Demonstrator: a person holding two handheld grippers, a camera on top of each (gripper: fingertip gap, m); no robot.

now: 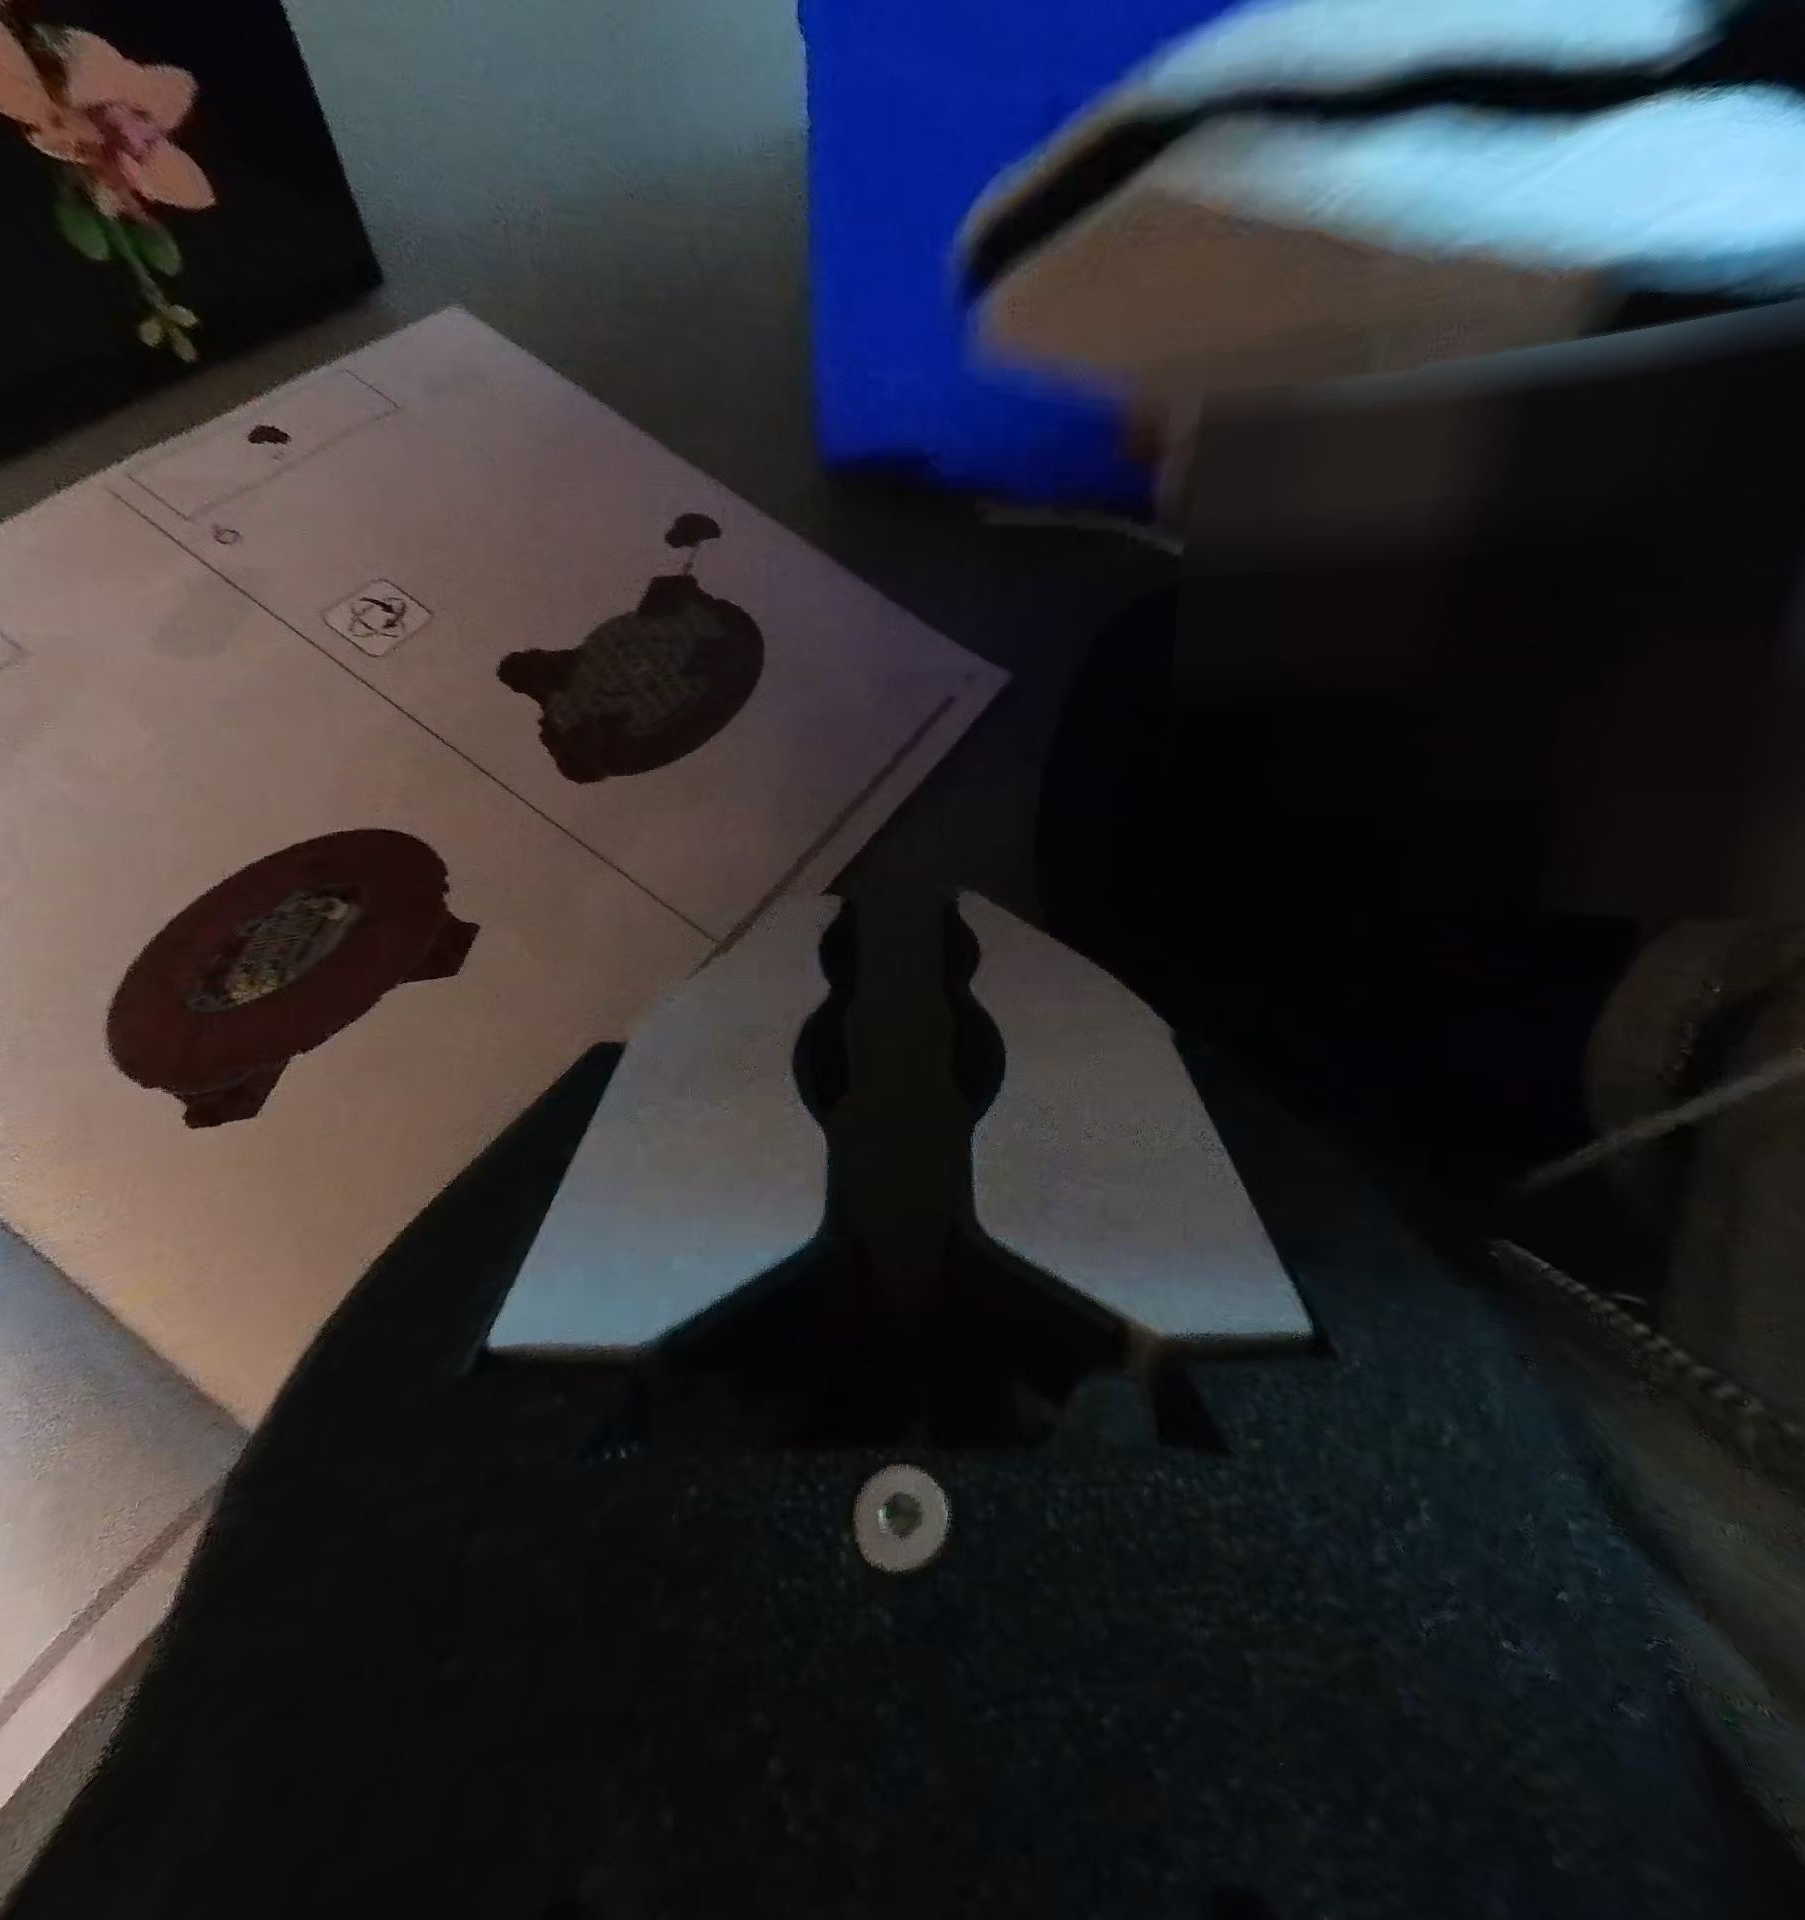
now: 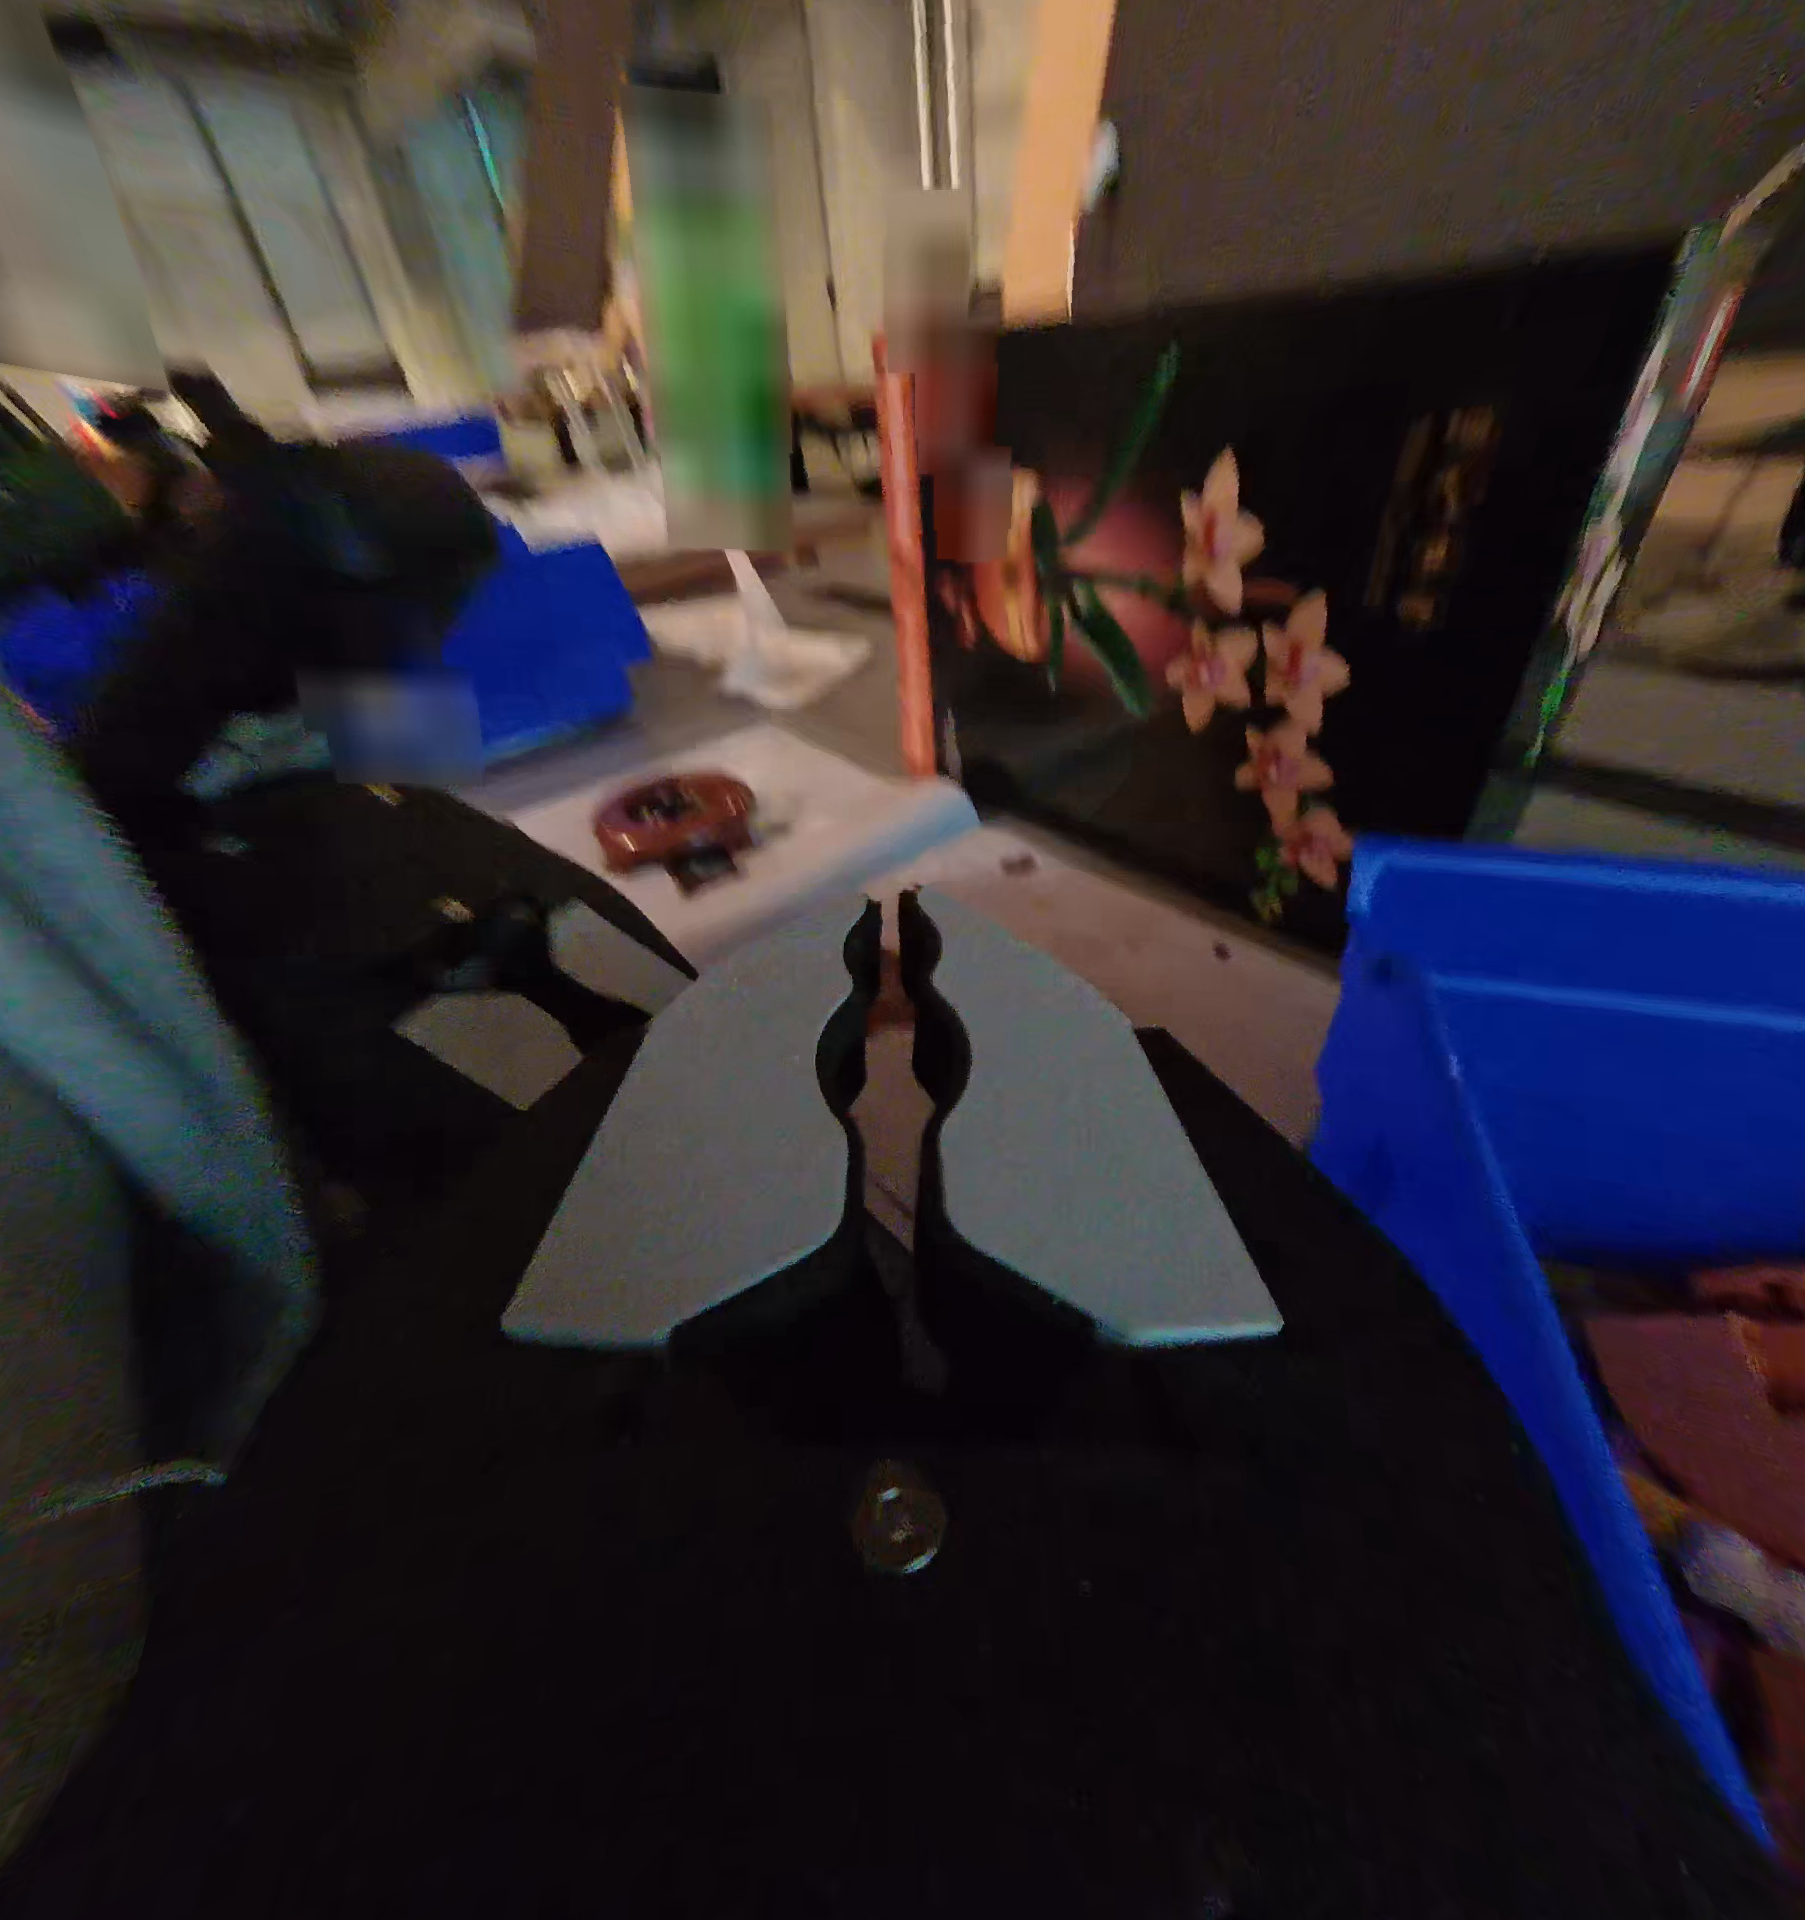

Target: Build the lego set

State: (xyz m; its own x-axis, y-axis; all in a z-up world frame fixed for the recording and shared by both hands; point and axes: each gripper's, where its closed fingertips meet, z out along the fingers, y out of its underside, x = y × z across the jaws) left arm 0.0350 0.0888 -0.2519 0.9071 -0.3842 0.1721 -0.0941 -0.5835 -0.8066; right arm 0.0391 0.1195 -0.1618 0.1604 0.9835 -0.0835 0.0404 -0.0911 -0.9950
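My left gripper [image 1: 900, 909] hovers over the right edge of an open instruction booklet [image 1: 358, 727] on a dark table. Its fingers stand a little apart, and only dark shows in the gap. The page bears printed pictures of a red-brown round base [image 1: 638, 686]. The left gripper also shows at the left of the right wrist view [image 2: 607, 956]. My right gripper [image 2: 890, 906] is shut, just short of the booklet's curled edge [image 2: 929, 821]. A small reddish-brown patch [image 2: 890, 1003] shows in the slit between its fingers; I cannot tell whether it is held. The right gripper shows blurred in the left wrist view [image 1: 1012, 218].
A blue bin [image 2: 1604, 1039] with brownish pieces inside stands close on the right, and another blue bin [image 1: 929, 260] lies beyond the booklet. A black box with orchid pictures [image 2: 1241, 623] stands upright behind. A person's grey sleeve [image 2: 46, 935] is at the left. Small loose bits [image 2: 1017, 862] lie on the table. Spacing between my two grippers at the tips: around 9 centimetres.
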